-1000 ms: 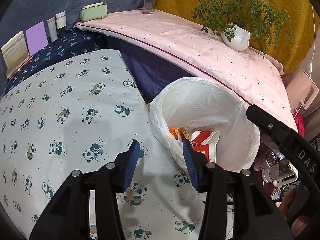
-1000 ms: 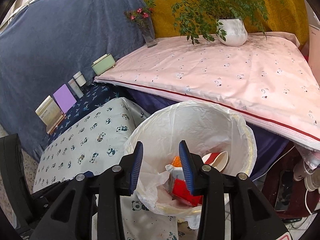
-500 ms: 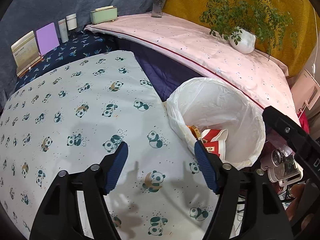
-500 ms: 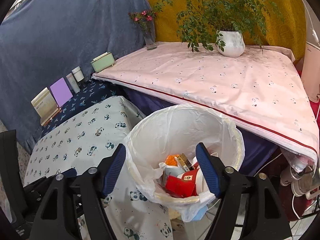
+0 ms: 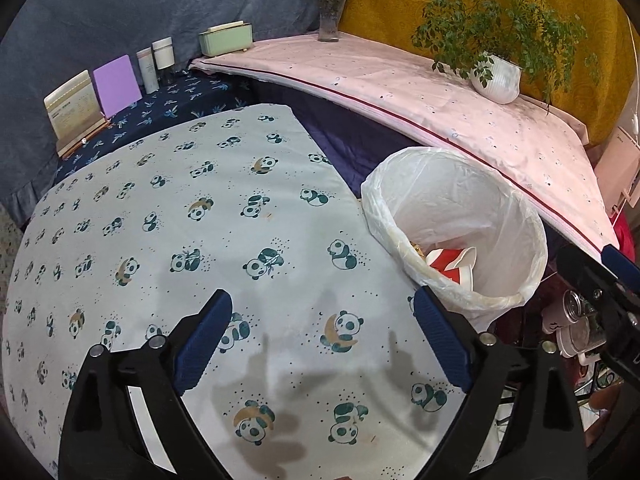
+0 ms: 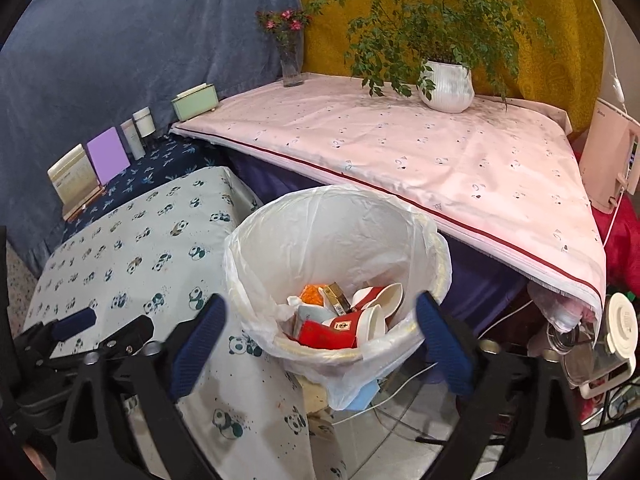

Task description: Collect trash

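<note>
Both grippers widened, backed off since earlier frame; left gripper [image 5: 322, 336] wide, empty, over panda cloth [image 5: 160, 240]; right gripper [image 6: 320, 340] wide, empty; trash [image 6: 340, 316] in bin [image 6: 280, 248], 12 o'clock; risk: finger snagging liner [image 6: 236, 272], tipping bin.

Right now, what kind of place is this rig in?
Probably a home room dressed as a demo set: cloth-draped tables, one with a panda tablecloth, a potted plant, and a bag-lined trash bin holding paper cups.
</note>
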`<state>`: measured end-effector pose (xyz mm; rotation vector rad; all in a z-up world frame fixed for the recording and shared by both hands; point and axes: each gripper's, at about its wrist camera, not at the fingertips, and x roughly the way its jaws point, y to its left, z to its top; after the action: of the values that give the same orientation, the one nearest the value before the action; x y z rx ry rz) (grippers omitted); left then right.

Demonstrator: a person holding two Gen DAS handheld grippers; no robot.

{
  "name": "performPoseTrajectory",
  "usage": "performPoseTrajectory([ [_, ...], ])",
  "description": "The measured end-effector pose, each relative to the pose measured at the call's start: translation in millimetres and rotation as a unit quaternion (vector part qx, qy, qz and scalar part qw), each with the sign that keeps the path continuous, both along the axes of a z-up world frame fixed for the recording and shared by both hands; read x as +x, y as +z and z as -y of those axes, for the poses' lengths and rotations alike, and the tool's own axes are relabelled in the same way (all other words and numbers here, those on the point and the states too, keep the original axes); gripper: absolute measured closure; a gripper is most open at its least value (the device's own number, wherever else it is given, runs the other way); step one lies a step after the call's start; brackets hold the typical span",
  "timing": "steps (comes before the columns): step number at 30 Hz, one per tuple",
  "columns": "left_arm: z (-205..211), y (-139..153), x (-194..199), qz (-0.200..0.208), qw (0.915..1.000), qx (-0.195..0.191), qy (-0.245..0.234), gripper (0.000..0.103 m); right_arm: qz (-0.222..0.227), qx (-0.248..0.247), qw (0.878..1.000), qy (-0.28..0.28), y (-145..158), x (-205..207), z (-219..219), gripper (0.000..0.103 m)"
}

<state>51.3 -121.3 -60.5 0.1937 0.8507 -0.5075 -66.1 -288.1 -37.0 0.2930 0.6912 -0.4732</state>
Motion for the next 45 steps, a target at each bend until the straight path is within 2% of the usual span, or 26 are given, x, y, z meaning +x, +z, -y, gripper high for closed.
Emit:
performPoseTrajectory([
  [3, -2.1, 0.6, -4.1, 0.003, 1.0, 0.0, 0.002, 0.012, -0.003, -0.019, 1.0, -0.001, 1.2, -5.1, -5.4, 0.007],
  [8, -3.4, 2.8, -8.8, 0.005, 1.0, 0.003, 0.003, 0.011, -0.009, -0.004, 1.0, 0.006, -1.9, -10.7, -8.3, 0.007],
  [14, -6.6, 4.7, -11.3, 0.006, 0.9999, 0.002, 0.012, 0.007, -0.007, -0.019, 1.0, -0.001, 1.4, -15.5, -12.8, 0.007],
  [24, -6.4, 4.9, -10.8, 0.004, 0.9997, 0.007, 0.023, 0.007, -0.016, -0.023, 1.0, -0.009, 0.7, -19.3, -13.7, 0.007],
  [45, 2.8, 6.4, -16.4, 0.014, 0.9997, 0.013, 0.013, 0.007, -0.02, -0.035, 0.999, -0.007, -3.6, -20.3, -18.6, 0.007],
])
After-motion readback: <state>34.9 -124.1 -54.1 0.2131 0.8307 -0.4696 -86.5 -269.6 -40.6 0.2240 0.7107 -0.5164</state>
